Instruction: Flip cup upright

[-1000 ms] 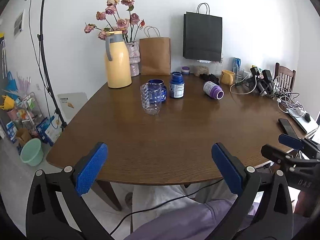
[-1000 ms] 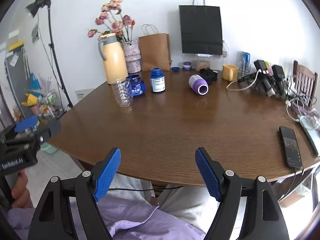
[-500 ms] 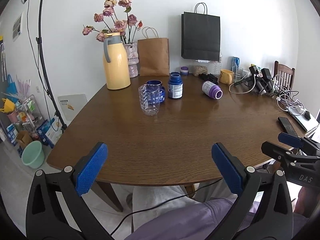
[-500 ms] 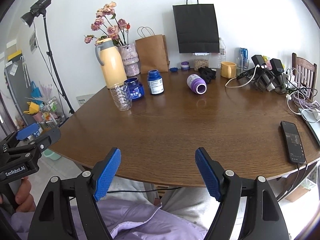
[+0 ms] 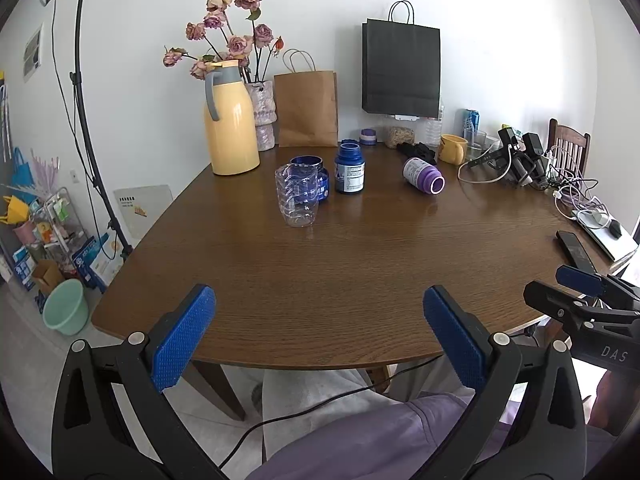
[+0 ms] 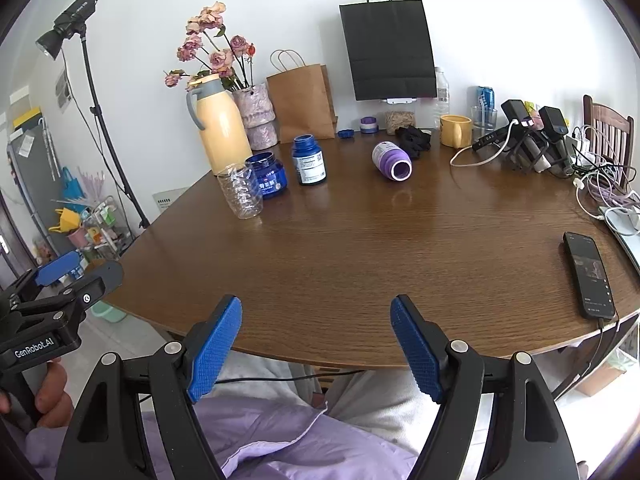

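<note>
A purple cup lies on its side on the brown table, mouth toward me and to the right; it also shows in the right wrist view. My left gripper is open and empty, held over the table's near edge, far from the cup. My right gripper is open and empty at the near edge too. Each gripper shows at the side of the other's view.
A clear plastic cup, blue jar and blue bottle stand left of the purple cup. A yellow jug, vase, paper bags and yellow mug are at the back. Cables, chargers and a phone lie right.
Both grippers have risen a little and edged toward the table. Both stay open. Nothing on the table has moved.
</note>
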